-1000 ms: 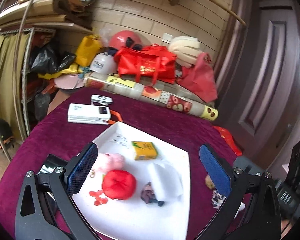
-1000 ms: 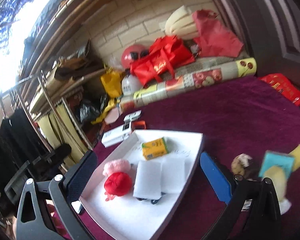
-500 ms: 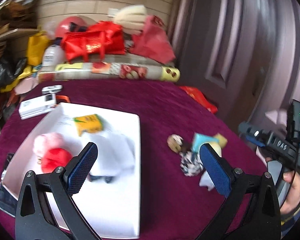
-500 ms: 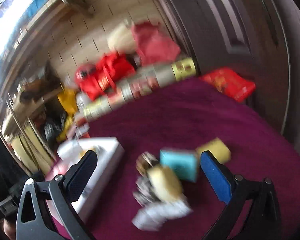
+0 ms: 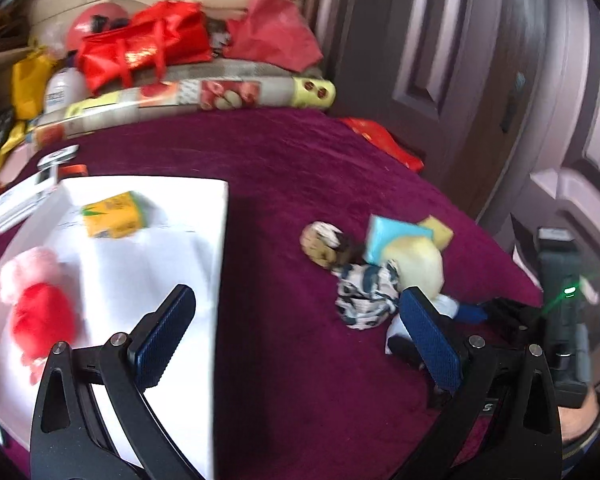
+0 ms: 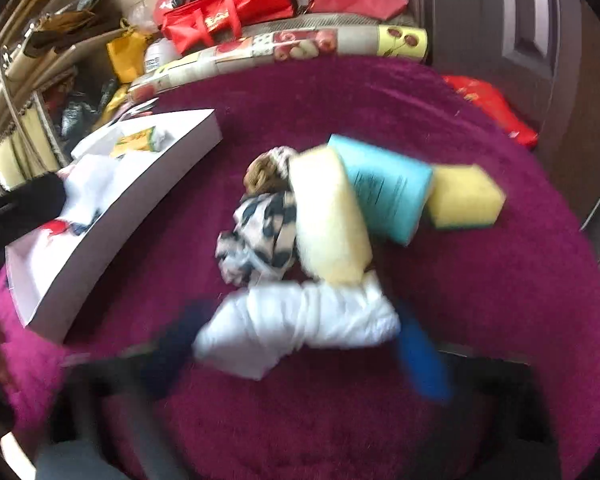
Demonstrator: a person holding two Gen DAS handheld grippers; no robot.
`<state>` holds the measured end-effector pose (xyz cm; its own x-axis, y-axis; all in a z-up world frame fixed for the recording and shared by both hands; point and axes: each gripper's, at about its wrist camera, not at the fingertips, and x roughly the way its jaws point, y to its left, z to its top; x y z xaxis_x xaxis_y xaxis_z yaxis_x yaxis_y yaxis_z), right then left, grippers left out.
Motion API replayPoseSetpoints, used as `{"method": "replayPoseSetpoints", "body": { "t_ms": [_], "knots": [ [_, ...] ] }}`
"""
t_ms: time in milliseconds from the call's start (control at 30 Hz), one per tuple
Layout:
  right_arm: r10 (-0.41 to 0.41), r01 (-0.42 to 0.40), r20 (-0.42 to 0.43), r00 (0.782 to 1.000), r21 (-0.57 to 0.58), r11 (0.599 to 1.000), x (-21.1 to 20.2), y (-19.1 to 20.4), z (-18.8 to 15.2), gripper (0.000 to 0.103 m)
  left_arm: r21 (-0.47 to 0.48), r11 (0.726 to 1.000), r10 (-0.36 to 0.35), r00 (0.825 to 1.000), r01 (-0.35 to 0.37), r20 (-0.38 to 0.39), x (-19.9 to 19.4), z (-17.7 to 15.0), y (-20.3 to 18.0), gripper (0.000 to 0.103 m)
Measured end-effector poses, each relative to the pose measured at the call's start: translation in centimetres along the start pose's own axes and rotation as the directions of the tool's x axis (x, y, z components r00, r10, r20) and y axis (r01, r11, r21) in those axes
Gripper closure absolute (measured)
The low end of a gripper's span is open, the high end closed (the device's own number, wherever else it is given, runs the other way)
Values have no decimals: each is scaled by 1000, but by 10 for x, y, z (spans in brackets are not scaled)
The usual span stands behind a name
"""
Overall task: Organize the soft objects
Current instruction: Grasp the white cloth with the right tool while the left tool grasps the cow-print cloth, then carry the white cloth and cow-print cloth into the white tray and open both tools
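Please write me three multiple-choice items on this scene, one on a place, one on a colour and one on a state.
1. Where does the white bundle lie?
A. in the white tray
B. on the purple cloth, between the right gripper's fingers
C. on the red bag

2. What colour is the packet that leans between the two sponges?
A. turquoise
B. orange
C. black

3. How does the left gripper stand?
A. shut on the red plush ball
B. shut on a sponge
C. open, holding nothing

Key: 1 B, its blurred fingers flank the bundle, their jaws having just been closing. 2 A, its face is plainly turquoise. 3 C, only cloth and the tray's edge show between its pads.
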<state>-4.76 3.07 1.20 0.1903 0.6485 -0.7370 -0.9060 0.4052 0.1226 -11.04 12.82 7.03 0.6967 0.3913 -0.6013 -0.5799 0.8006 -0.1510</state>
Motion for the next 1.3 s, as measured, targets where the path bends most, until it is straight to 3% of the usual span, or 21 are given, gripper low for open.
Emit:
{"method": "replayPoseSetpoints", "body": {
  "t_ms": [67,267,333,433,500,633,700,833,1033,1300],
  "knots": [
    [12,-12,10,1000,28,1000,-8,-13,-6,36,32,999,-10,1000,10,-23,13,-1,-10,0],
    [-87,71,76,993,194,978,-40,-80,-22,36,120,991,-40,989,57,-142,59,-10,-45,0],
    [-76,53,80,994,254,966,-40,-96,-27,36,152,986,-41,984,67,-172,73,-13,-58,1],
    [-72,46,93,993,256,966,-42,-96,-29,36,195,979,-17,979,58,-203,91,-11,-72,24],
    [-72,48,90,993,244,969,-42,-94,-29,36,225,974,21,978,27,-209,101,-10,-78,50],
    [-28,-3,105,994,279,960,-42,-101,-28,36,207,977,1,968,53,-252,117,-13,-77,58],
    [-20,-12,110,994,286,958,-42,-102,-28,36,208,977,-5,973,54,-230,117,-17,-75,63],
    [-7,-30,121,993,300,953,-43,-103,-27,36,174,983,-34,983,66,-183,99,-23,-69,64],
    [8,-69,173,985,350,934,-58,-104,-29,36,141,989,-48,998,52,-29,28,-26,-54,64],
    [25,-130,334,942,296,946,-113,-75,-10,36,40,999,-13,984,6,176,-61,-12,-20,64]
  ]
}}
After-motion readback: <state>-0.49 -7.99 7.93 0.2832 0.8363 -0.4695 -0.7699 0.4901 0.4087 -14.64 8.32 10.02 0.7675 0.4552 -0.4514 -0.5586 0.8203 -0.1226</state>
